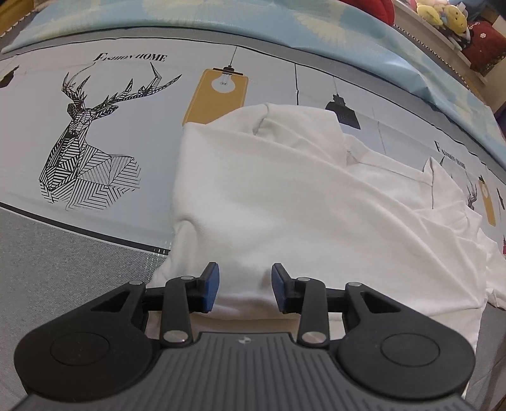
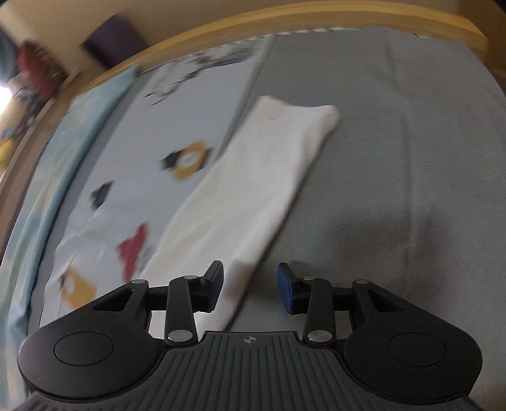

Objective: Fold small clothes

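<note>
Bedding: pale printed sheet (image 1: 132,104) with a black line-drawn deer (image 1: 85,142), a yellow lamp panel (image 1: 215,98) and a grey band (image 1: 63,259) along its near side.

Left wrist view. White shirt (image 1: 284,196), partly folded and creased, lies on the sheet to the right of the deer; its top edge overlaps the foot of the lamp panel. Left gripper (image 1: 245,286) sits low over the shirt's near hem, jaws wide apart, blue pads (image 1: 211,287) clear of each other, cloth showing between them, nothing pinched. Blue quilt (image 1: 348,28) runs beyond the sheet, far side from the deer; plush toys (image 1: 442,15) beyond that.

Right wrist view, blurred. Shirt (image 2: 253,177) appears as a long narrow white strip, lying along the border between printed sheet (image 2: 126,177) and plain grey cover (image 2: 395,158). Right gripper (image 2: 249,287) hangs above the strip's near end, jaws wide, holding nothing; the strip's edge passes between them. Wooden bed frame (image 2: 284,22) curves behind.
</note>
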Demonstrator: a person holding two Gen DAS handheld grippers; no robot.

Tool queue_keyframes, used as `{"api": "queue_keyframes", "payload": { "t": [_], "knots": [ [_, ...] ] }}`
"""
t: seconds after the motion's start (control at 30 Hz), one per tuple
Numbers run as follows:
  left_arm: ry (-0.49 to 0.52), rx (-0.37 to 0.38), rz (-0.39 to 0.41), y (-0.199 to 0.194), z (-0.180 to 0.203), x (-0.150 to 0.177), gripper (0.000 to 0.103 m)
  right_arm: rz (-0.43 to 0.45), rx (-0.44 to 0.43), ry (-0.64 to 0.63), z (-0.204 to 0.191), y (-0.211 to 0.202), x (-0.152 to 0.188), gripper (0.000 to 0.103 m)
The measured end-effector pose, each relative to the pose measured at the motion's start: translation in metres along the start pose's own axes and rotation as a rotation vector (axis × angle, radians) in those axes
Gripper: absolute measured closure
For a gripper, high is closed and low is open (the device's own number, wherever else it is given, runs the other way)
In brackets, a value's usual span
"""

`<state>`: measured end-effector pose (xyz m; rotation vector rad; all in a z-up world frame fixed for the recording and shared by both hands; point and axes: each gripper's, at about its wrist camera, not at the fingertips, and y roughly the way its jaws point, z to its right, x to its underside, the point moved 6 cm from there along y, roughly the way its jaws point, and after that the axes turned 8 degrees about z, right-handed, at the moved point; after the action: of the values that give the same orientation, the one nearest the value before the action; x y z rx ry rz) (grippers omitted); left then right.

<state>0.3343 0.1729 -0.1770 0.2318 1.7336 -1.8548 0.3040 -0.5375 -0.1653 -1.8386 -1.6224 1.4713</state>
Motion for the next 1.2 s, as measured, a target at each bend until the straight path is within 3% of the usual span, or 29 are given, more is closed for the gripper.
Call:
{"api": "queue_keyframes", "payload": {
  "t": [0.17,0.2,0.23,0.3,0.4,0.5,0.57,0.63,0.73,0.83,0.9,0.97,1.03,1.1,1.2],
  "knots": [
    [-0.001,0.005,0.000,0.000,-0.002,-0.001,0.063,0.001,-0.012,0.066,0.009,0.024,-0.010,0.063],
    [-0.005,0.005,0.002,-0.001,-0.003,-0.001,0.063,0.016,-0.020,0.051,0.006,0.026,-0.009,0.072],
    [-0.008,0.005,0.004,-0.001,-0.004,-0.002,0.063,0.030,-0.029,0.040,0.003,0.028,-0.010,0.088],
    [-0.015,0.006,0.007,-0.003,-0.007,-0.003,0.063,0.055,-0.024,0.027,-0.002,0.030,-0.012,0.098],
    [-0.035,0.006,0.012,-0.007,-0.013,-0.005,0.063,0.145,0.007,-0.030,-0.013,0.022,-0.013,0.099],
    [-0.061,0.011,0.023,-0.013,-0.021,-0.010,0.063,0.309,0.016,-0.237,-0.057,-0.012,-0.006,0.100],
    [-0.083,0.015,0.033,-0.018,-0.028,-0.014,0.063,0.434,-0.066,-0.434,-0.109,-0.050,0.016,0.100],
    [-0.108,0.018,0.041,-0.023,-0.036,-0.018,0.063,0.516,-0.216,-0.589,-0.159,-0.093,0.053,0.100],
    [-0.144,0.030,0.050,-0.029,-0.044,-0.024,0.063,0.537,-0.488,-0.760,-0.214,-0.158,0.133,0.100],
    [-0.180,0.045,0.059,-0.035,-0.050,-0.028,0.063,0.436,-0.772,-0.901,-0.242,-0.218,0.234,0.099],
    [-0.185,0.060,0.059,-0.037,-0.051,-0.029,0.063,0.190,-0.936,-1.055,-0.247,-0.237,0.312,0.099],
    [-0.192,0.069,0.057,-0.038,-0.053,-0.030,0.063,-0.090,-0.936,-1.192,-0.237,-0.233,0.371,0.098],
    [-0.207,0.069,0.056,-0.039,-0.055,-0.029,0.063,-0.295,-0.857,-1.244,-0.221,-0.225,0.401,0.098],
    [-0.220,0.073,0.058,-0.039,-0.056,-0.030,0.063,-0.345,-0.791,-1.264,-0.212,-0.221,0.401,0.096],
    [-0.257,0.083,0.070,-0.036,-0.059,-0.032,0.063,-0.303,-0.758,-1.213,-0.214,-0.220,0.374,0.083]
  ]
}}
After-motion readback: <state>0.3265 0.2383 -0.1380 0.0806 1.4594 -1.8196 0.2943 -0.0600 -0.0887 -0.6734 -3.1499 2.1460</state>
